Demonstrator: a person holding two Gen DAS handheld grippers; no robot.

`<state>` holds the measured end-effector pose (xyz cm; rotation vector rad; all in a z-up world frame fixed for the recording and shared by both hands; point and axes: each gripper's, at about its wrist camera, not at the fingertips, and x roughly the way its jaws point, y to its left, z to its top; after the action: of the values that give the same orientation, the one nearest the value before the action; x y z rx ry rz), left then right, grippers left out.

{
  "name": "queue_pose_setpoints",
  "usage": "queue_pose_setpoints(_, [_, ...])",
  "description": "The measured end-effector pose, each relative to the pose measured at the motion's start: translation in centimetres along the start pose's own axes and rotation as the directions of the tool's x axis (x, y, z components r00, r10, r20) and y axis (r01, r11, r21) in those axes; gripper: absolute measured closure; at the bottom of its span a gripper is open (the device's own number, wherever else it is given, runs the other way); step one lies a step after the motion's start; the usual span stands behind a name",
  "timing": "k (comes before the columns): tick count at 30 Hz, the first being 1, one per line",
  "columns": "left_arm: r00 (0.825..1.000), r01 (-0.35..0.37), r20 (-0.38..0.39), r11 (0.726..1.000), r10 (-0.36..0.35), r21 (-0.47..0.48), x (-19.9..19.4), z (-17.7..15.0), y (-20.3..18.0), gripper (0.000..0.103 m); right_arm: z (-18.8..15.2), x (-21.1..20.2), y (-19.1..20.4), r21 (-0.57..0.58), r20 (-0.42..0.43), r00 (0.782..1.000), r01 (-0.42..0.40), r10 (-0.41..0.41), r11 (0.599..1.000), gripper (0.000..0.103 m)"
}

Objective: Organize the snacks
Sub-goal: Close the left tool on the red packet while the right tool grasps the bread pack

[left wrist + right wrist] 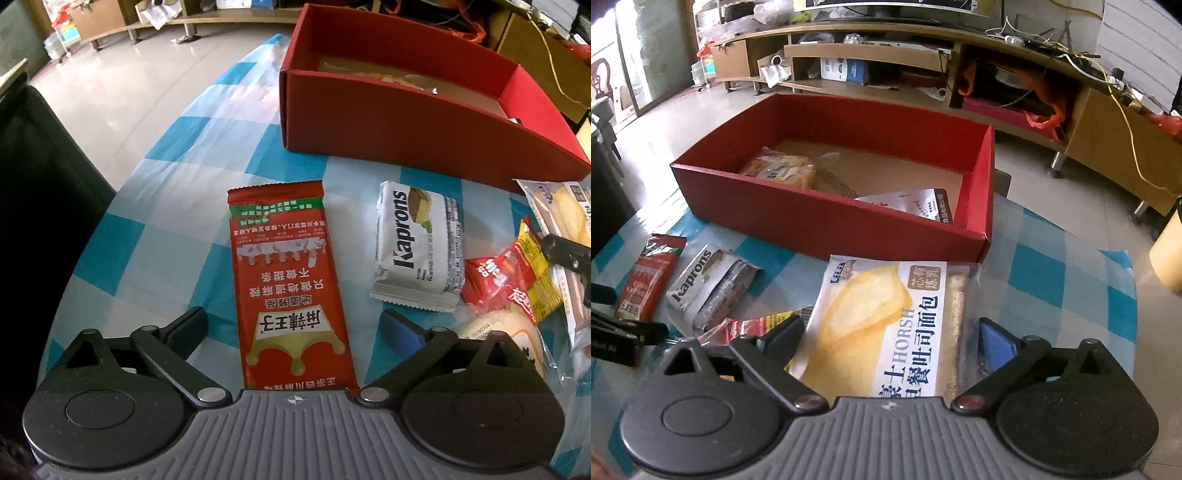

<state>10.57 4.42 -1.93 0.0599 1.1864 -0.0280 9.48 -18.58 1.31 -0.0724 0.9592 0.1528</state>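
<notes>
My left gripper (295, 325) stands open over a long red snack packet (288, 280) that lies flat on the checked cloth, with a gap at each finger. To its right lie a white Kaprons wafer pack (417, 251), a red and yellow packet (509, 273) and a round bun pack (498, 332). My right gripper (892, 334) is open around a HORSH toast bread packet (879, 325) resting on the table; its pads sit at the packet's edges without squeezing. Beyond stands the red box (812, 218), holding a yellow packet (783, 170) and a white one (916, 206).
The round table (1052, 280) wears a blue and white checked cloth and its edge curves close on the right. A yellow object (1167, 258) stands off that edge. A dark chair (37, 184) is at the left. A low wooden cabinet (1108, 140) lines the far wall.
</notes>
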Motion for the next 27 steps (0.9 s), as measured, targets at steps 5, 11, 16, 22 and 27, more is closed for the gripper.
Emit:
queue_pose_setpoints(5, [1.000,0.021,0.010,1.000,-0.022,0.019,-0.9,0.2,0.1,0.028,-0.1,-0.7,-1.2,0.012,-0.001,1.000,-0.016,0.016,1.000,0.027])
queue_pose_setpoints(11, [0.999,0.039,-0.002,0.999,-0.039,-0.010,-1.0,0.6,0.6,0.038,-0.2,-1.7,-1.8,0.035,0.006,0.999,-0.048,0.048,0.998,0.030])
queue_pose_setpoints(16, [0.999,0.042,-0.007,0.999,-0.042,-0.020,-1.2,0.6,0.8,0.040,0.0,-2.8,-2.0,0.062,0.030,0.995,-0.092,0.090,0.994,0.030])
queue_pose_setpoints(22, [0.997,0.071,0.008,0.997,-0.070,-0.037,-2.1,0.7,0.9,0.042,0.4,-4.2,-2.7,0.099,0.074,0.989,-0.133,0.126,0.986,0.030])
queue_pose_setpoints(27, [0.996,0.085,0.042,0.996,-0.084,-0.026,-3.8,0.5,0.3,0.043,0.7,-4.7,-2.9,0.112,0.097,0.986,-0.149,0.138,0.982,0.031])
